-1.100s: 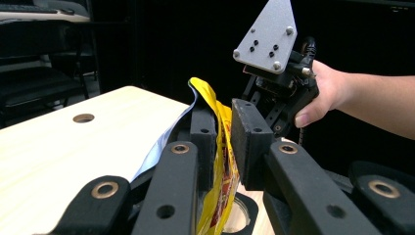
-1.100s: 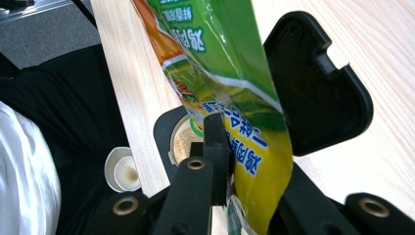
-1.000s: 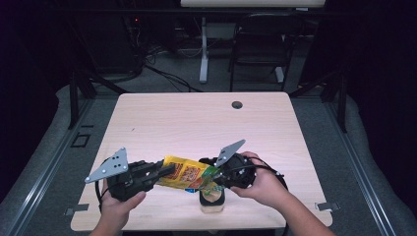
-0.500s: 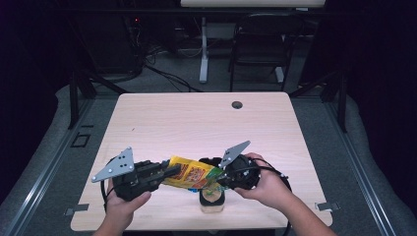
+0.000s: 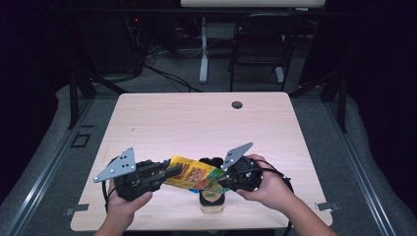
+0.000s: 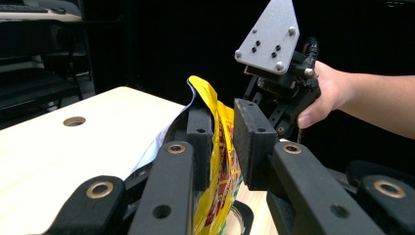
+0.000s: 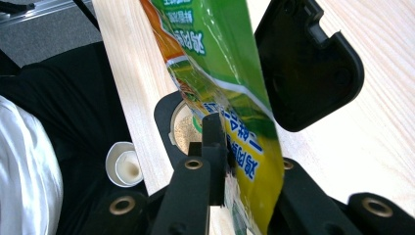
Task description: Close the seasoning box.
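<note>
Nearest the table's front edge sat a small jar [image 5: 212,200] with what looked like a pale powder or grain inside, standing on a black base [image 7: 164,115]. I couldn't tell how full it was.

Right above it the yellow-and-green packet [image 5: 194,176] hung in the air, stretched between both tools. The left gripper [image 5: 169,172] had one end: its jaws had just eased apart a little, and in the left gripper view one pad seemed to lie against the foil while the other stood off it with a visible gap, so more cradled than clamped. The right gripper [image 5: 220,183] had the green end between its jaws, which had also just been opening; whether the pads were pressing there I couldn't tell, since the packet covered one of them.

My read: pouring into the jar was in hand, or nearly, with the packet positioned over the mouth. Emptying it and setting it down looked left to do.

Farther back the wooden table [image 5: 196,123] was bare except for a cable hole [image 5: 237,104].
</note>
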The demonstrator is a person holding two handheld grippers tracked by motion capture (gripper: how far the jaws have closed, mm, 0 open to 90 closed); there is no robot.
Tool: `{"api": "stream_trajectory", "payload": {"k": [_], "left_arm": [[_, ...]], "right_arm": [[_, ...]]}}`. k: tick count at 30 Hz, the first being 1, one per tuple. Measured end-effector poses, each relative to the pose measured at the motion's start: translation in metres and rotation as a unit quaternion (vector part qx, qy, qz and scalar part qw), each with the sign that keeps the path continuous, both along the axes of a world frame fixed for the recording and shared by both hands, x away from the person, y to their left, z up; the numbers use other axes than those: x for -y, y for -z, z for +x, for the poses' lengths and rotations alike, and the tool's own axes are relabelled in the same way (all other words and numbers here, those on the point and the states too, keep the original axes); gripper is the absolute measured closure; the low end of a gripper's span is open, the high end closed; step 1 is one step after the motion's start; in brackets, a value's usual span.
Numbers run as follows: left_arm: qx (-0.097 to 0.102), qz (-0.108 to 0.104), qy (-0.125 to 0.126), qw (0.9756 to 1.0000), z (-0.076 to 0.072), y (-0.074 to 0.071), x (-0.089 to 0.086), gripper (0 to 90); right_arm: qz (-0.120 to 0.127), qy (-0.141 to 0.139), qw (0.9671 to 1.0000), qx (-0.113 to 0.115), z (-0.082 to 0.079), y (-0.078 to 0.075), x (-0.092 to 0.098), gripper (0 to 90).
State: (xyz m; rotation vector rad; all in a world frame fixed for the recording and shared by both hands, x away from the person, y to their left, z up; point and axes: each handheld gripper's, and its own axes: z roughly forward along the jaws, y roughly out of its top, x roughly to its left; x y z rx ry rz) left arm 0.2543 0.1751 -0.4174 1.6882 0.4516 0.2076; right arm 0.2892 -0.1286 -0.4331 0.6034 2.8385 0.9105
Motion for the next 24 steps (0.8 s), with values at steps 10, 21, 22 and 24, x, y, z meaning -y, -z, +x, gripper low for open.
{"api": "stream_trajectory", "payload": {"k": [10, 21, 22, 24], "left_arm": [[0.0, -0.002, -0.001, 1.0, 0.0, 0.001, -0.002, 76.5], [-0.001, 0.002, 0.002, 1.0, -0.001, 0.001, -0.001, 76.5], [-0.001, 0.003, 0.001, 1.0, -0.001, 0.0, 0.0, 76.5], [-0.002, 0.001, 0.002, 1.0, -0.001, 0.0, 0.0, 76.5]], "right_arm": [[0.014, 0.011, 0.9998, 0.002, -0.002, -0.004, 0.007, 82.5], [0.009, 0.006, 0.9999, 0.002, -0.003, -0.006, 0.01, 86.7], [0.005, 0.005, 1.0, 0.003, -0.003, -0.006, 0.01, 86.7], [0.005, 0.005, 1.0, 0.003, -0.003, -0.006, 0.01, 86.9]]}}
